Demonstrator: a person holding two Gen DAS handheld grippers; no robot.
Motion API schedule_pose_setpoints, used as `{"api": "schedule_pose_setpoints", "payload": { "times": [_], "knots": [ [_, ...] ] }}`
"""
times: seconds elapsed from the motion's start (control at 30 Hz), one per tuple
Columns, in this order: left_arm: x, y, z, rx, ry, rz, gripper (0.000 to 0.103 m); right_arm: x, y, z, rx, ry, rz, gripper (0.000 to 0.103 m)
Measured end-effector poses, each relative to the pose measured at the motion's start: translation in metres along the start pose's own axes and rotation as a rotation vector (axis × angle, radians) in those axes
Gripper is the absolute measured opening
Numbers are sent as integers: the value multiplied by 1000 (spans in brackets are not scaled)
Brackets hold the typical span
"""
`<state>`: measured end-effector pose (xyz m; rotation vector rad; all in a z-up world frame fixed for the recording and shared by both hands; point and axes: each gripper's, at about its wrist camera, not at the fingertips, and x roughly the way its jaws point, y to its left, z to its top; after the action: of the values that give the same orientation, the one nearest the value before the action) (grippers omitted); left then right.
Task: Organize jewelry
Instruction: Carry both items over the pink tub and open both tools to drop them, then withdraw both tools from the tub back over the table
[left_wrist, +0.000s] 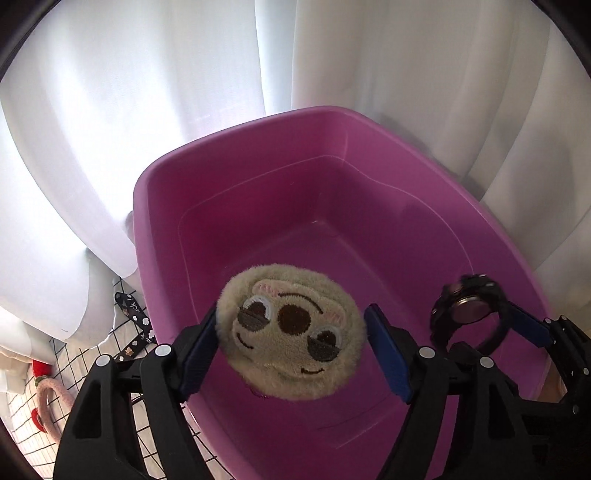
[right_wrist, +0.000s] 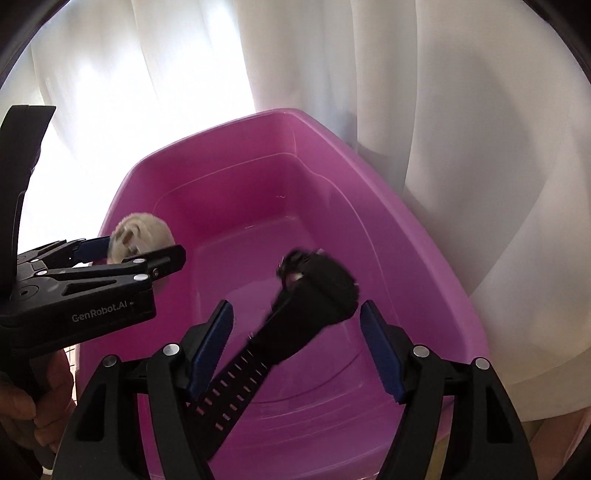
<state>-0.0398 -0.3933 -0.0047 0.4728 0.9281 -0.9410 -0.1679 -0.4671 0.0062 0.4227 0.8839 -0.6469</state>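
Both claws spread: left gripper (left_wrist: 291, 341) w/ round fuzzy plush (left_wrist: 290, 332), right gripper (right_wrist: 295, 345) w/ black watch (right_wrist: 314, 291).

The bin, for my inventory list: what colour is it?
The bin is pinkish purple all over, with no pattern. It shows best in the left wrist view.

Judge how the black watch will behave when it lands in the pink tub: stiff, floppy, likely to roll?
The watch looks top-heavy: bulky case, thinner strap. The strap trails out nearly straight, so probably springy rubber, not limp. In the tub it would likely flop onto its side, not roll.
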Motion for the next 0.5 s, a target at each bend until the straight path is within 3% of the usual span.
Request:
{"api": "schedule_pose_setpoints", "payload": {
  "times": [0.1,0.5],
  "knots": [
    [-4,-4,0,19,-16,28,91,-4,-5,4,4,-22,-1,68],
    [-28,10,-6,-32,-81,34,96,-27,-13,-11,36,-36,38,68]
  ]
}}
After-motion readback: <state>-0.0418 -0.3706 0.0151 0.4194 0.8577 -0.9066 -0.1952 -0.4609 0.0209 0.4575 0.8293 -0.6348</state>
